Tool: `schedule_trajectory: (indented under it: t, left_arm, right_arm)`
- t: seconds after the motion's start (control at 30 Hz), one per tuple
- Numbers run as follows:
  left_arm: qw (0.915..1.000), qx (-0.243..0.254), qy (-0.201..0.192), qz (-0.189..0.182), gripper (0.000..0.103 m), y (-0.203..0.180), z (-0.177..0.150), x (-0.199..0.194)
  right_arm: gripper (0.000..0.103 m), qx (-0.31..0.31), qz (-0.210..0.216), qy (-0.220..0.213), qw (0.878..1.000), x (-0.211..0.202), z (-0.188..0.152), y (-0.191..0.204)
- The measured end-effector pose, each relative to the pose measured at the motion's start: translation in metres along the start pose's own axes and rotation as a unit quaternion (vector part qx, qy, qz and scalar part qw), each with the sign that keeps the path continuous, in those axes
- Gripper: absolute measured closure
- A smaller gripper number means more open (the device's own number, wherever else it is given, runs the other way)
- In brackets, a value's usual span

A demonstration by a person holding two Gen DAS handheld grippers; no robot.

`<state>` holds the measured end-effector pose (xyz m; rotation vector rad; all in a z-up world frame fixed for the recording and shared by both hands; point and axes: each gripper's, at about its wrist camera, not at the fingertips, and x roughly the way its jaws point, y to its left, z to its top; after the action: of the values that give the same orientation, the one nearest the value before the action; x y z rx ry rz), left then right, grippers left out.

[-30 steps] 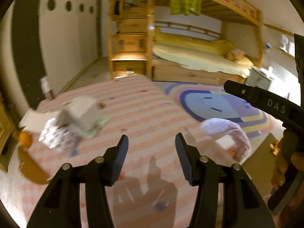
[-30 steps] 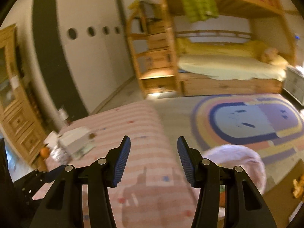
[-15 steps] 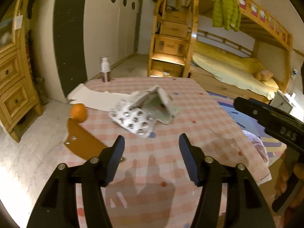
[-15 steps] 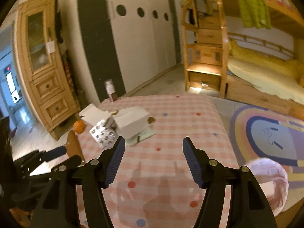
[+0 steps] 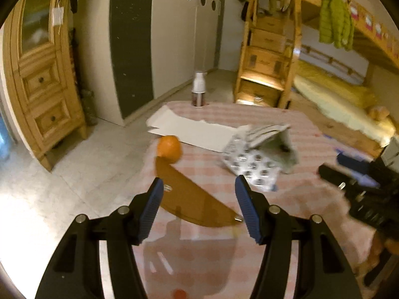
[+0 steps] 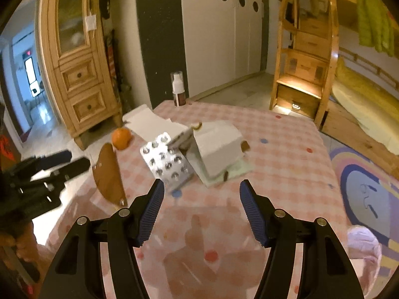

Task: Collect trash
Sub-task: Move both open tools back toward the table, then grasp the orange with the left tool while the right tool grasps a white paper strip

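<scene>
On the pink checked tablecloth lies a pile: a silver blister pack leaning against a white carton, with a torn white sheet behind. My right gripper is open and empty, just short of the blister pack. My left gripper is also open and empty. It hovers over a brown half-round piece, with the blister pack and carton ahead to its right. An orange sits at the table's left edge.
A white-capped bottle stands at the table's far edge. A pink bag hangs low on the right, over a coloured rug. A wooden cupboard and white wardrobe stand behind; a bunk bed is on the right.
Both views have swung left, away from the bed and rug and onto the pile of trash, which is now nearer. Both pairs of jaws stand a little wider.
</scene>
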<state>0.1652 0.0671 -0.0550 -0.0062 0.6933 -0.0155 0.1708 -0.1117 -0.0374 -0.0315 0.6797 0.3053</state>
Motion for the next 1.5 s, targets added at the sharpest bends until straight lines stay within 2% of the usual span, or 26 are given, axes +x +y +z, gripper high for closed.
schedule_trajectory:
  t: [0.1,0.13,0.2,0.4,0.47,0.53,0.57,0.6,0.63,0.67,0.7,0.73,0.93,1.07,1.17,1.27,1.5]
  left_arm:
    - [0.9998,0.008,-0.004,0.017,0.045,0.008,0.010,0.010]
    - [0.9998,0.004,-0.004,0.018,0.045,0.012,0.014,0.014]
    - [0.9998,-0.006,-0.002,0.017,0.045,0.019,0.019,0.019]
    - [0.9995,-0.015,0.010,0.025,0.045,0.037,0.029,0.040]
    - [0.9993,-0.014,0.015,0.031,0.045,0.042,0.032,0.046]
    - [0.9990,-0.023,0.025,0.030,0.045,0.048,0.033,0.053]
    - [0.9987,-0.031,0.031,0.025,0.045,0.051,0.033,0.055]
    - [0.9986,-0.037,0.033,0.020,0.045,0.054,0.032,0.056]
    - [0.9986,-0.039,0.033,0.016,0.045,0.055,0.032,0.055]
    - [0.9986,-0.038,0.033,0.016,0.045,0.055,0.032,0.055]
    - [0.9987,-0.036,0.032,0.016,0.045,0.055,0.032,0.054]
    - [0.9988,-0.035,0.031,0.015,0.045,0.055,0.031,0.053]
    - [0.9990,-0.030,0.033,0.006,0.045,0.053,0.026,0.048]
    - [0.9990,-0.019,0.039,0.008,0.045,0.054,0.022,0.049]
    - [0.9987,-0.015,0.048,0.009,0.045,0.057,0.019,0.053]
    - [0.9981,-0.019,0.058,0.007,0.045,0.059,0.020,0.062]
    - [0.9974,-0.011,0.071,0.002,0.047,0.048,0.037,0.092]
  right_arm:
    - [0.038,0.004,-0.012,-0.012,1.000,0.011,0.013,0.004]
    - [0.032,0.003,-0.018,-0.015,1.000,0.016,0.017,0.006]
    - [0.026,-0.001,-0.033,-0.019,0.999,0.026,0.025,0.012]
    - [0.027,0.028,-0.061,-0.010,0.998,0.056,0.047,0.015]
    - [0.031,0.034,-0.076,0.000,0.997,0.065,0.050,0.014]
    - [0.043,0.041,-0.089,0.023,0.995,0.075,0.050,0.011]
    - [0.046,0.047,-0.086,0.031,0.995,0.078,0.048,0.009]
    - [0.052,0.055,-0.080,0.041,0.994,0.080,0.046,0.006]
    - [0.066,0.061,-0.077,0.046,0.994,0.081,0.045,0.004]
    - [0.076,0.066,-0.071,0.045,0.994,0.078,0.044,0.000]
    - [0.092,0.070,-0.063,0.041,0.995,0.074,0.044,-0.002]
    - [0.098,0.074,-0.058,0.031,0.995,0.067,0.044,-0.006]
    - [0.101,0.076,-0.055,-0.053,0.994,0.012,0.041,-0.026]
    - [0.101,0.081,-0.093,-0.090,0.988,-0.015,0.040,-0.043]
    - [0.101,0.086,-0.114,-0.090,0.986,-0.019,0.039,-0.056]
    - [0.101,0.100,-0.109,-0.084,0.986,-0.017,0.037,-0.066]
    - [0.101,0.090,-0.105,-0.081,0.987,-0.013,0.036,-0.066]
